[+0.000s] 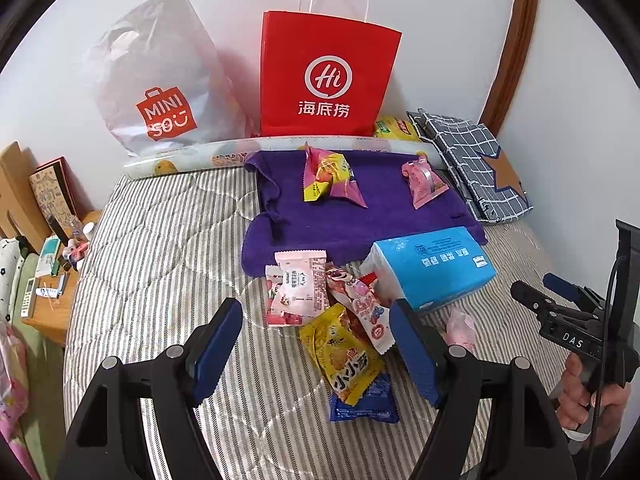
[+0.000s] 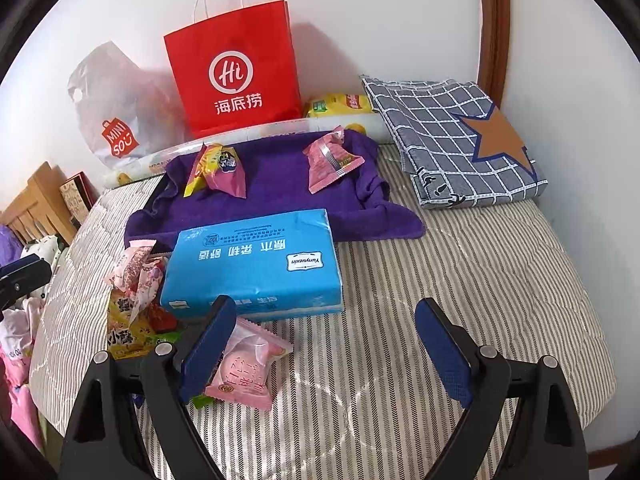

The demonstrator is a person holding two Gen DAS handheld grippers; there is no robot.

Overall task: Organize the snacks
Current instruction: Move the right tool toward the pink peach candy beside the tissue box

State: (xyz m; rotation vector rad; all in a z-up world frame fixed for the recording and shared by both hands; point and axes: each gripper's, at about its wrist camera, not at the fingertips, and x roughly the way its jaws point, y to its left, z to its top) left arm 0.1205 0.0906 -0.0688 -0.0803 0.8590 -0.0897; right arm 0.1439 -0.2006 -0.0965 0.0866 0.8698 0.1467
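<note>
Both claws, left (image 1: 316,344) and right (image 2: 324,344), gape empty as I hover; two snacks (image 1: 332,178) sit on the purple towel (image 1: 360,220), a pile (image 1: 344,352) awaits on the bed (image 1: 160,240).

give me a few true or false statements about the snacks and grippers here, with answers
1. Two snack packets lie on the purple towel. True: a yellow-and-pink packet and a pink packet.
2. The red paper bag lies flat on the bed. False: it stands upright against the wall.
3. The left gripper grips the yellow snack packet. False: its jaws stand open, and the packet lies on the bed.
4. The blue tissue pack lies in front of the towel. True.
5. The right gripper is shut. False: its jaws stand open.
</note>
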